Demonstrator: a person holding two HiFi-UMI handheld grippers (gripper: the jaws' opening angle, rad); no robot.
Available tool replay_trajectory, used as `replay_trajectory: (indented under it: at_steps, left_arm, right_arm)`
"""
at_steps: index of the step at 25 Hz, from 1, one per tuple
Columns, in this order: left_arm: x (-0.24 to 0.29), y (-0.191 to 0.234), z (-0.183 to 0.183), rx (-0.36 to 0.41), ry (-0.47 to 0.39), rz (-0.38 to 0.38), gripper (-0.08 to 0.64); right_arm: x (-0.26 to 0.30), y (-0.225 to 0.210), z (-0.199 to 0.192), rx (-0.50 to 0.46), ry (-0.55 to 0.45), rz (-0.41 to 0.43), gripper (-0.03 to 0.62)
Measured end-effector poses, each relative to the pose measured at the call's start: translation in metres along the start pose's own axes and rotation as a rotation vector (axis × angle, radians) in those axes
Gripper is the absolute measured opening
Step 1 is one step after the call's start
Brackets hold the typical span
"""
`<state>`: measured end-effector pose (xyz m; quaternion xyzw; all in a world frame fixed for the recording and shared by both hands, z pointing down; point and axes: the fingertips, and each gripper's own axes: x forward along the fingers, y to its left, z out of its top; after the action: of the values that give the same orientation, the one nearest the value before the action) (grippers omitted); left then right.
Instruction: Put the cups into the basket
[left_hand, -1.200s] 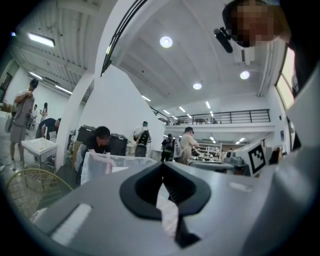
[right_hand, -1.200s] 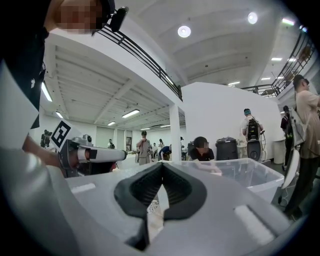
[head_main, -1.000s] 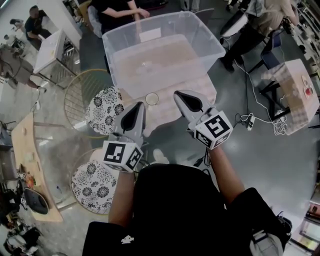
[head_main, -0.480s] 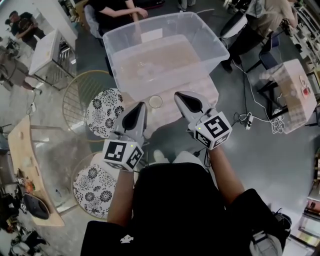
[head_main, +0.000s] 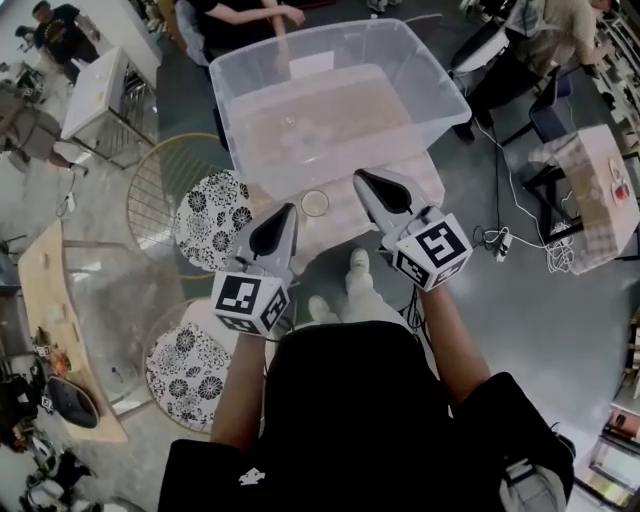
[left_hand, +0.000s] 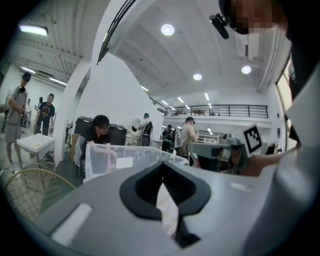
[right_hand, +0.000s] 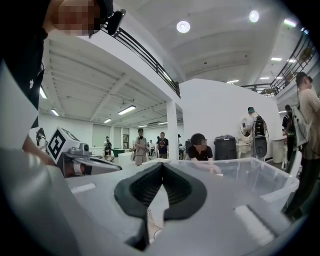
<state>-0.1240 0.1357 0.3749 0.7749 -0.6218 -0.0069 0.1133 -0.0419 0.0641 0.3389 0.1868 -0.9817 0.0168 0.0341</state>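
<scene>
Both closed, empty, left tool (head_main: 286, 209) and right tool (head_main: 359, 175) have edged forward beside the cup (head_main: 315, 203).

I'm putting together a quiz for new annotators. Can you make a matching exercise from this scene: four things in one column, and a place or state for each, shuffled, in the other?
Things
1. cup
2. clear bin
3. left gripper
4. floral cushion

Places or states
A. jaws shut, nothing between them
B. off the table, at the head view's left
C. standing on the table just in front of the bin
D. open-topped, on the far part of the table

Pairs: 1-C, 2-D, 3-A, 4-B
</scene>
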Motion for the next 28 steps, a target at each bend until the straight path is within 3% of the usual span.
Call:
replay_trajectory:
  at_steps: [7, 16, 21, 28]
  left_arm:
    - [0.034, 0.007, -0.031, 0.039, 0.099, 0.024, 0.008]
    - [0.083, 0.014, -0.083, -0.007, 0.243, 0.051, 0.008]
    - [0.109, 0.019, -0.139, -0.015, 0.412, 0.057, 0.071]
    - [0.135, 0.023, -0.243, 0.118, 0.732, 0.067, 0.181]
  right_arm:
    - [0.021, -0.026, 0.008, 0.004, -0.02, 0.06, 0.002]
    - [0.048, -0.061, 0.012, 0.009, -0.018, 0.136, 0.002]
    - [0.062, -0.076, 0.011, 0.008, -0.011, 0.177, 0.002]
    - [0.075, -0.093, -0.001, 0.001, 0.021, 0.222, 0.002]
